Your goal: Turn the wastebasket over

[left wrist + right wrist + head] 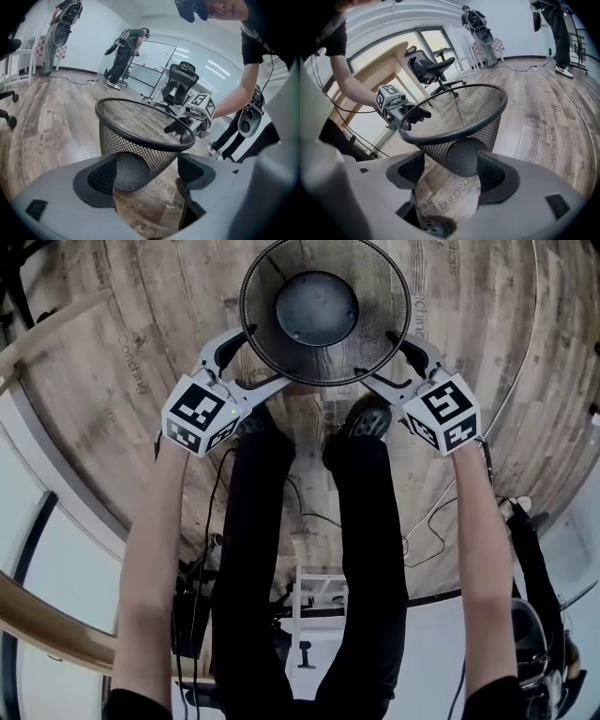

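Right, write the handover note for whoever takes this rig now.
Left claw: open, with the lower body of the black wire-mesh wastebasket between its jaws, not clamped.
Right claw: open, placed the same way on the opposite side.
Wastebasket: mouth up, empty, over the wooden floor. Whether it is lifted off the floor is unclear.
Done: both claws are set around the basket.
Left: get a firm hold, flip it mouth-down, set it down.

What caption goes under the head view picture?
Left gripper and right gripper flank a black mesh wastebasket, mouth up, over wood floor.
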Demonstrator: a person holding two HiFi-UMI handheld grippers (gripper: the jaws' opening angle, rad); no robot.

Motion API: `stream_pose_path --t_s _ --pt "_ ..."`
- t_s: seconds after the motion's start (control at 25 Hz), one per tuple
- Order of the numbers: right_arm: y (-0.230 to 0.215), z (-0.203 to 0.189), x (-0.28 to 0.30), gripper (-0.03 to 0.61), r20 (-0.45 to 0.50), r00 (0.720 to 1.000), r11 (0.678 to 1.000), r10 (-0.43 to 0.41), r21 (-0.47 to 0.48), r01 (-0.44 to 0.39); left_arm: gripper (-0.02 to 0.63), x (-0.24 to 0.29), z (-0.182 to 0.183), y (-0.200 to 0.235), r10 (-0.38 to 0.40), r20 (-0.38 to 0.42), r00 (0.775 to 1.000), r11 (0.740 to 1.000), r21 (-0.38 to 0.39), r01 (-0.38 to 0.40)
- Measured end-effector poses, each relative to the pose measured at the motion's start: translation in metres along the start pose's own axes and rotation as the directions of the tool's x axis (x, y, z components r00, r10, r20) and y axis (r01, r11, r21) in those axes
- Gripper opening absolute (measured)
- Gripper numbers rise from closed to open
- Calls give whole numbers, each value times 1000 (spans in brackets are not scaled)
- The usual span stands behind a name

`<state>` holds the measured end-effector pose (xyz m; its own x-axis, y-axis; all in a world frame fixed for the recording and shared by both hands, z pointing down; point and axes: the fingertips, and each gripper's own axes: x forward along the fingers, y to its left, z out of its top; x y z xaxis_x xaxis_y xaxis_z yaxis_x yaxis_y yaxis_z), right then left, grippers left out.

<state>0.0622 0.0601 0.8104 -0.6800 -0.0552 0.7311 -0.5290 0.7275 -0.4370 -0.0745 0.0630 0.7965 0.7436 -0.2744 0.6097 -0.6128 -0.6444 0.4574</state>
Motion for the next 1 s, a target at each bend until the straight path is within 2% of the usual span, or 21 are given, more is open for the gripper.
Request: stream_pose_path --t_s 0.24,0.52,0.68,0.84,0.92,1.0 --pt "16 -14 12 354 -24 1000 1000 19 13 -18 411 -5 -30 -5 15 -62 998 1000 -4 -15" --pt "27 -41 16 354 -69 997 998 38 54 -34 410 2 -49 -18 6 -112 994 1000 0 -6" --pt "27 -42 14 354 -79 996 998 48 54 -44 410 -2 -66 -13 33 -146 989 999 -34 -39" --pt "28 -57 3 354 -136 990 997 45 61 -37 410 -18 -82 -16 60 -199 978 995 -63 -73" --pt "31 -63 -10 354 -157 987 997 42 75 -31 410 -30 -79 -23 70 -203 977 994 -74 -86" --pt "39 -62 -27 354 -155 987 995 44 99 -29 410 -44 -67 -35 75 -173 982 989 -117 -96"
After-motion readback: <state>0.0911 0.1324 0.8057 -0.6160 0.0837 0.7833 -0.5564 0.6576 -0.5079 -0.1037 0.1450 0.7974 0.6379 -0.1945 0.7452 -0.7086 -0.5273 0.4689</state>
